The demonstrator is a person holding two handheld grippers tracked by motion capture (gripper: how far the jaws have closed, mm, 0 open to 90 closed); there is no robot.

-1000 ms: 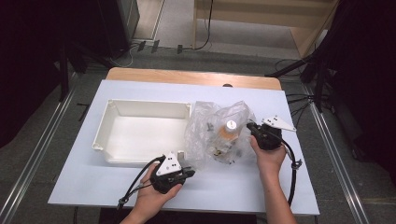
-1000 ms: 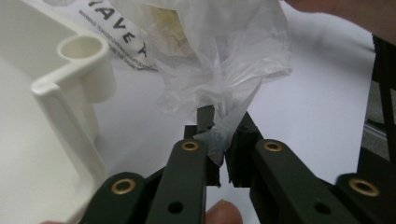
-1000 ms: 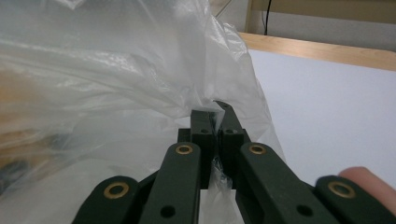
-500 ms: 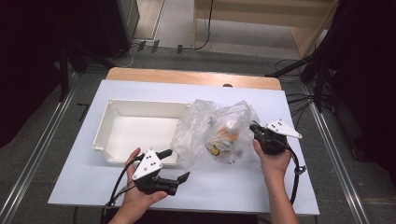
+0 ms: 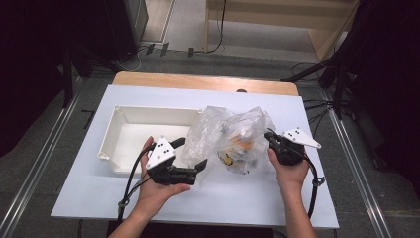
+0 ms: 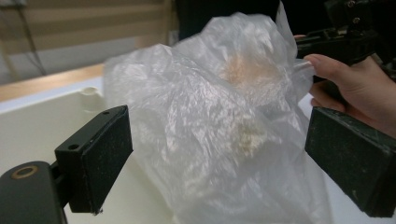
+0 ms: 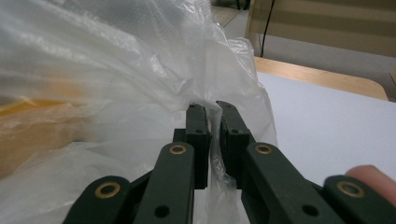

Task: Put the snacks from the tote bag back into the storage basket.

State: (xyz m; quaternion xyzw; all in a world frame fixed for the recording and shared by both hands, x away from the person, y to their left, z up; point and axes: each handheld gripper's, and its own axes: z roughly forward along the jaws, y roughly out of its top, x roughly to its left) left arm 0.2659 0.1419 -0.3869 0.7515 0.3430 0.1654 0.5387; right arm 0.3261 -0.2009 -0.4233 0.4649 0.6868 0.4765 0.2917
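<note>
On the counter [image 5: 89, 198], centre-right: one clear bag [image 5: 233, 141], crumpled, with orange and yellow contents showing dimly through the film. It rests on the counter just beside the tray [image 5: 111, 144], its left folds at the tray's right end.

Right gripper [image 5: 272, 140]: your fingers are together, clamped on a fold of film at the bag's right edge. That pinch probably anchors the bag so it cannot slide or slump while the other side is worked.

Left gripper [image 5: 190, 157]: fingers [image 6: 100, 158] set wide apart, having just been opening; the bag stands between them, unpressed. You hold them at the bag's left flank, seemingly to take a fresh hold opposite the anchor.

Tray: white, shallow, empty as far as shown, a likely destination for the contents.
</note>
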